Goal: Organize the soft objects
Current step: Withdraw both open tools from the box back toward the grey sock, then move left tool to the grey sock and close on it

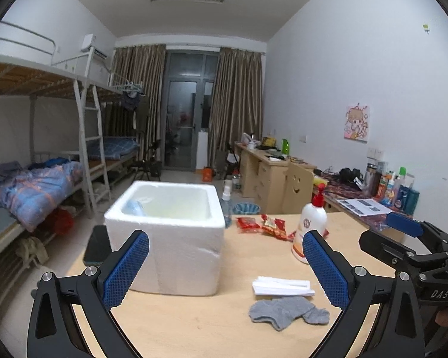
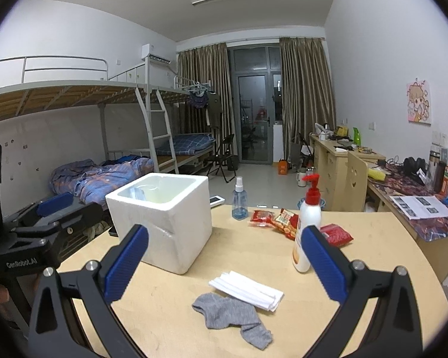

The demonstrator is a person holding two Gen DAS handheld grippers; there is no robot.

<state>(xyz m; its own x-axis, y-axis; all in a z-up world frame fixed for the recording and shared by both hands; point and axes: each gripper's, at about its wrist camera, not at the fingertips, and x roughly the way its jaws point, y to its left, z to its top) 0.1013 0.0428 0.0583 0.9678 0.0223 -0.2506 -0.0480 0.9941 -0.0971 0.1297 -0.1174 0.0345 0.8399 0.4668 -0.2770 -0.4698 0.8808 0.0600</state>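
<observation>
Grey knit marks the sock (image 1: 286,311) lying flat on the pale wooden table (image 1: 194,328), just ahead of the left gripper (image 1: 225,264) and toward its right finger (image 1: 325,268); in the right wrist view the same sock (image 2: 230,317) lies between the two fingers of the right gripper (image 2: 224,264), nearer the camera than anything else on the tabletop. Both pairs of tongs stand spread wide with nothing between their blue pads, hovering above the table. Just beyond the sock, touching or almost touching it, lies a folded white cloth or tissue stack (image 2: 248,289). Ahead of the left gripper's left finger stands a white foam box (image 1: 170,232), open at the top, with a bluish item inside against its left wall; a dark phone (image 1: 97,246) lies beside the box on its left. Behind the right finger of each gripper stands a white pump bottle (image 2: 307,235) with a red pump head, and red snack packets (image 2: 276,219) lie farther back, near a clear blue spray bottle (image 2: 239,200). The right gripper shows at the right edge of the left wrist view, well apart from the sock.
</observation>
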